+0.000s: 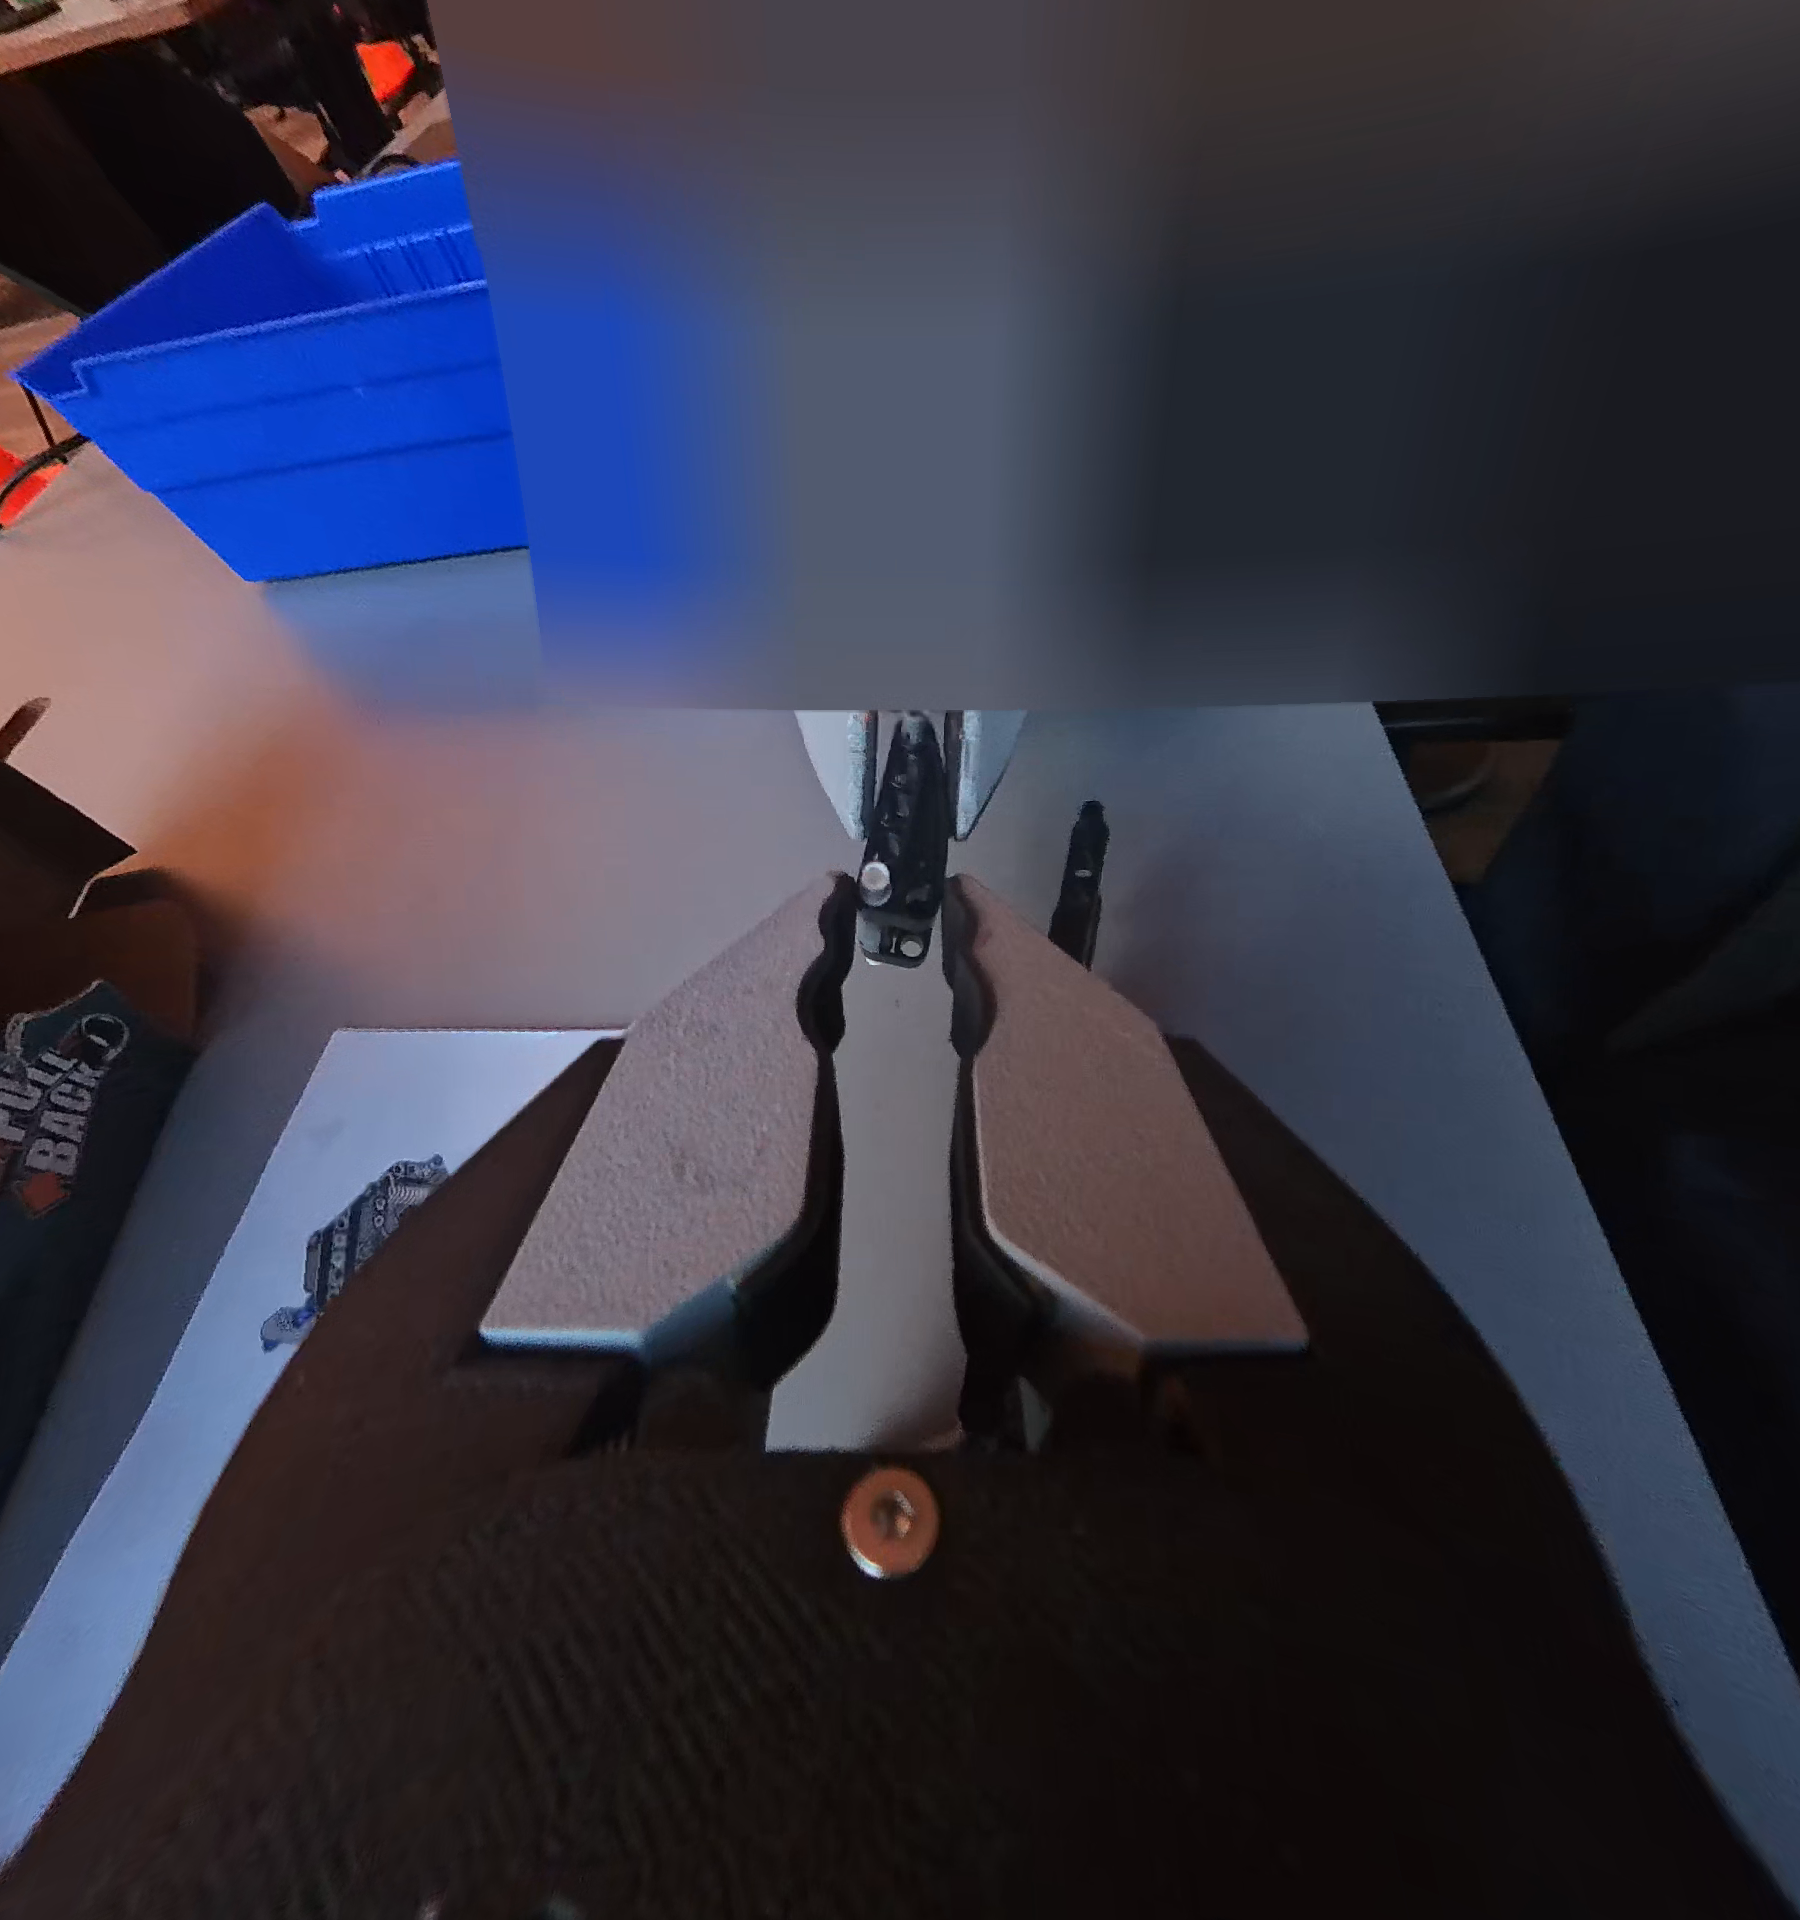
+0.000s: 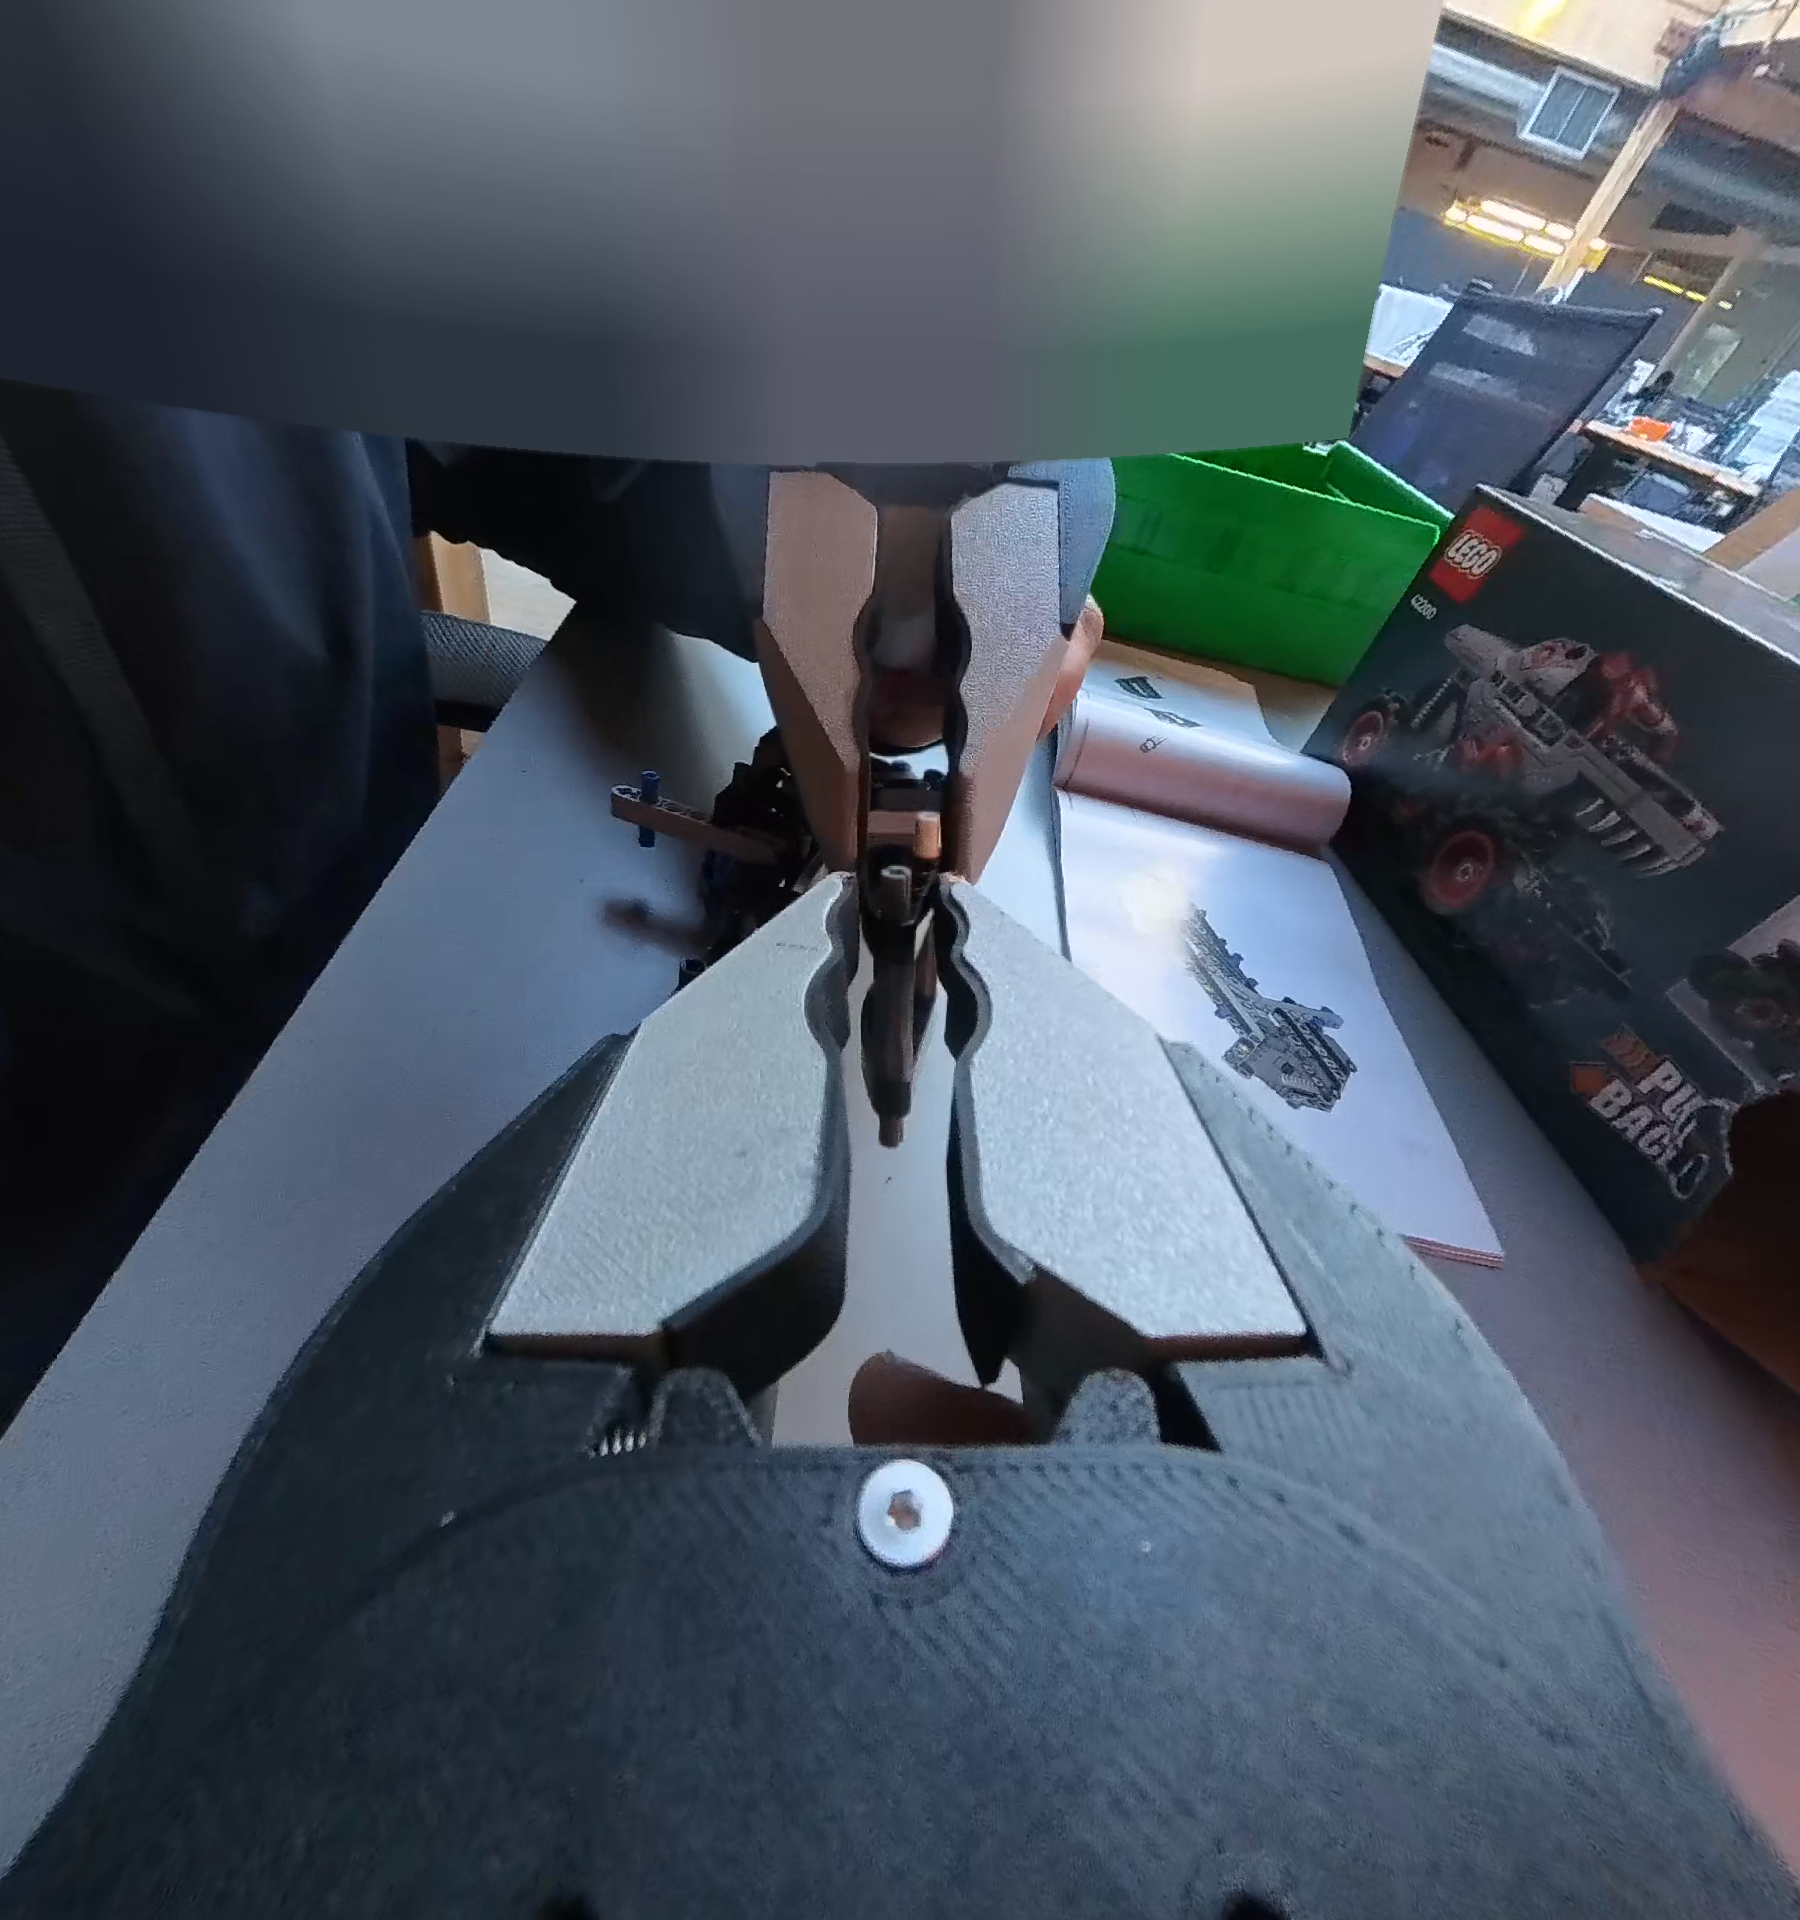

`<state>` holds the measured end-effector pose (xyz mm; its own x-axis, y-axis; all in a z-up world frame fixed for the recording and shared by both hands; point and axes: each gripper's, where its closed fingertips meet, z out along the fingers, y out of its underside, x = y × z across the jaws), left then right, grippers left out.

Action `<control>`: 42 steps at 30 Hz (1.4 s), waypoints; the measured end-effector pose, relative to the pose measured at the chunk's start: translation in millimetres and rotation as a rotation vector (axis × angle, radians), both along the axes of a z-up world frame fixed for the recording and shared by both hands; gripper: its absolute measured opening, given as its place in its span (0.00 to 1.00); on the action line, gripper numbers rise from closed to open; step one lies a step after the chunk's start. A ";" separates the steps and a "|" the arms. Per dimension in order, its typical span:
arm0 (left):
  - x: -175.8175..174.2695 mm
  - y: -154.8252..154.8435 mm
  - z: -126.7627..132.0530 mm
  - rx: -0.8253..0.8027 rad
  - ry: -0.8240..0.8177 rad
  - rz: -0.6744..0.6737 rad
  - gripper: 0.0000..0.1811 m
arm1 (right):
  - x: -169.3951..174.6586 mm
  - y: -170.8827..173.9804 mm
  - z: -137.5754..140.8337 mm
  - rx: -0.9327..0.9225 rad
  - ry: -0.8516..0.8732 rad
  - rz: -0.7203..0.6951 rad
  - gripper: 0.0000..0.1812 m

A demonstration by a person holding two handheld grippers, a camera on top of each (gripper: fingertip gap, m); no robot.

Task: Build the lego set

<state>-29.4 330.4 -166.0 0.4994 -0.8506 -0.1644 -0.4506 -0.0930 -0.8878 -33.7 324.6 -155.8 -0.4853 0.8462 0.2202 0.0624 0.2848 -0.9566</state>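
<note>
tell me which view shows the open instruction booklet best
The right wrist view: the white open instruction booklet lies flat on the table beside the set's dark printed cardboard box, with most of a page and its printed diagram visible. The left wrist view shows only a corner of it, mostly hidden behind the gripper.

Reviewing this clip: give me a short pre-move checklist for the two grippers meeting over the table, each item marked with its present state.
1. Left gripper closed on the black assembly: ok.
2. Right gripper closed on the same assembly: ok.
3. Grippers facing tip to tip, aligned: ok.
4. Instruction booklet open and visible: ok.
5. Loose black part lying apart on the table: ok.
6. Pin fully seated in the assembly: cannot tell.
</note>
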 end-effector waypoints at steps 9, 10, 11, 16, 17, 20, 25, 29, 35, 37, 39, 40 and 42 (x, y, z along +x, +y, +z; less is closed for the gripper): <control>-4.4 -7.2 1.9 -0.075 -0.007 -0.004 0.10 | 7.9 14.0 -7.5 0.050 -0.032 -0.067 0.05; -3.6 -14.0 1.9 -0.108 -0.013 -0.029 0.11 | 11.0 14.9 -8.2 0.031 -0.042 -0.063 0.05; -4.1 -17.7 0.1 -0.137 -0.004 -0.030 0.14 | 13.4 16.0 -9.6 0.017 -0.054 -0.067 0.05; -0.4 -29.7 -29.4 -0.139 0.202 -0.039 0.13 | 20.4 12.5 -15.4 -0.005 -0.087 -0.092 0.05; -0.4 -29.6 -34.9 -0.131 0.241 -0.040 0.11 | 21.0 11.1 -17.4 -0.007 -0.097 -0.094 0.05; 1.6 -25.9 -35.8 -0.037 0.278 -0.039 0.05 | 21.8 6.8 -21.3 0.041 -0.097 -0.102 0.05; 2.6 -34.7 -9.0 0.287 0.236 -0.043 0.02 | 20.6 -4.7 -11.7 0.186 0.009 -0.077 0.05; -1.9 -41.7 4.5 0.497 0.223 -0.045 0.03 | 17.2 -19.1 0.8 0.218 0.062 -0.001 0.06; -0.4 -48.7 9.4 0.603 0.229 -0.040 0.03 | 8.7 -29.8 6.2 0.354 0.100 0.006 0.06; 0.8 -50.9 7.6 0.588 0.211 -0.047 0.02 | 10.5 -35.5 6.7 0.372 0.107 0.035 0.05; -0.9 -49.0 7.3 0.574 0.198 -0.026 0.02 | 10.3 -35.8 5.2 0.457 0.112 0.039 0.06; -2.4 -48.1 8.8 0.567 0.183 -0.015 0.02 | 10.7 -37.3 5.3 0.489 0.119 0.051 0.06; -4.4 -47.6 12.0 0.540 0.143 -0.004 0.03 | 9.5 -39.7 8.2 0.497 0.137 0.070 0.06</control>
<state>-33.7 282.8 -154.0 0.4366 -0.6289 -0.6434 -0.5698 0.3601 -0.7387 -24.2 284.9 -147.7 -0.4753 0.5901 0.6525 -0.0894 0.7054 -0.7031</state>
